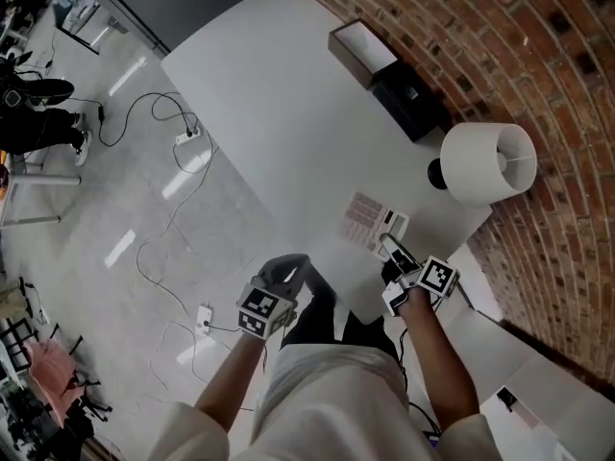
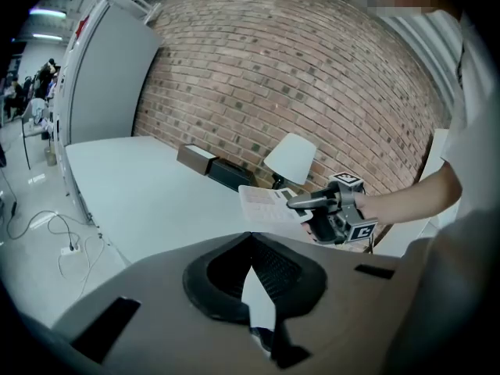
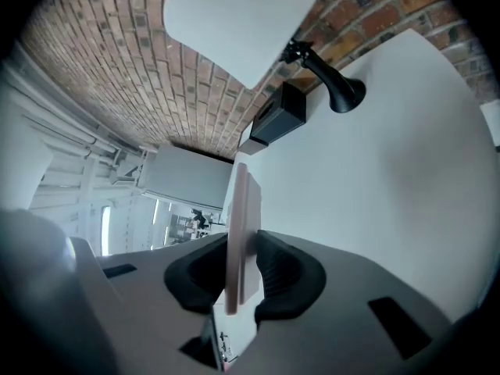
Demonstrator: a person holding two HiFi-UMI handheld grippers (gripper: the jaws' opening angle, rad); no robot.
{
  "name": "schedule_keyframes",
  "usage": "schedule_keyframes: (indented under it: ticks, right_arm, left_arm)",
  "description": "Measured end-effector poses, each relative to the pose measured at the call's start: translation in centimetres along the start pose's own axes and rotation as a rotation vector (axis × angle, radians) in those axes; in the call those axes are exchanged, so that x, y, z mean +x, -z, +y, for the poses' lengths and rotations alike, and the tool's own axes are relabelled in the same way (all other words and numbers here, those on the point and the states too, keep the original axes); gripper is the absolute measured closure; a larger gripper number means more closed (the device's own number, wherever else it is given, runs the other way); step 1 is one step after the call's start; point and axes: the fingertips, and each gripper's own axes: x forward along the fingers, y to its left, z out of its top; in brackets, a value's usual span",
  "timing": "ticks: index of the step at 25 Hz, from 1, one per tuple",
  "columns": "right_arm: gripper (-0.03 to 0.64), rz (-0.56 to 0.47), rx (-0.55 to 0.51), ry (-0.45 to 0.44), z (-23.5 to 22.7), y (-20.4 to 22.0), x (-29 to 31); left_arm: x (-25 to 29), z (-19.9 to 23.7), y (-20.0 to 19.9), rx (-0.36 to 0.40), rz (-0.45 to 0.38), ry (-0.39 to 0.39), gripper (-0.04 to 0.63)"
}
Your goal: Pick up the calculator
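The calculator (image 1: 370,222), pale with pinkish keys, is lifted off the white table (image 1: 279,94) near its front right corner. My right gripper (image 1: 394,254) is shut on its near edge. In the right gripper view the calculator (image 3: 244,201) stands edge-on between the black pads (image 3: 285,270), which press on both faces. The left gripper view shows the calculator (image 2: 266,204) held up level by the right gripper (image 2: 308,203). My left gripper (image 1: 282,275) hovers off the table's front edge, left of the calculator. Its fingertips (image 2: 251,244) meet with nothing between them.
A lamp with a white shade (image 1: 487,161) stands on the table just beyond the calculator. Farther back lie a brown open box (image 1: 363,51) and a black box (image 1: 409,104) along the brick wall (image 1: 500,36). Cables and a power strip (image 1: 189,134) lie on the floor at left.
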Motion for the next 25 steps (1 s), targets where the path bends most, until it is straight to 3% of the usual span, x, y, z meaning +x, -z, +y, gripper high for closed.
schedule_keyframes:
  ticks: [5,10,25]
  right_arm:
    - [0.525,-0.046,-0.009,-0.015,3.9,-1.1,-3.8]
    - [0.525,-0.071,0.013,-0.031,6.6,-0.2,-8.9]
    - [0.525,-0.05,0.026,-0.027,5.8,2.3,-22.4]
  left_arm:
    - [-1.0,-1.1,-1.2,0.01,-0.023,0.012,0.581]
    - [-2.8,-5.1,-1.7,0.003,-0.033,0.034,0.581]
    - [-5.0,-18.8,-1.3,-0.017,-0.142,0.015,0.581]
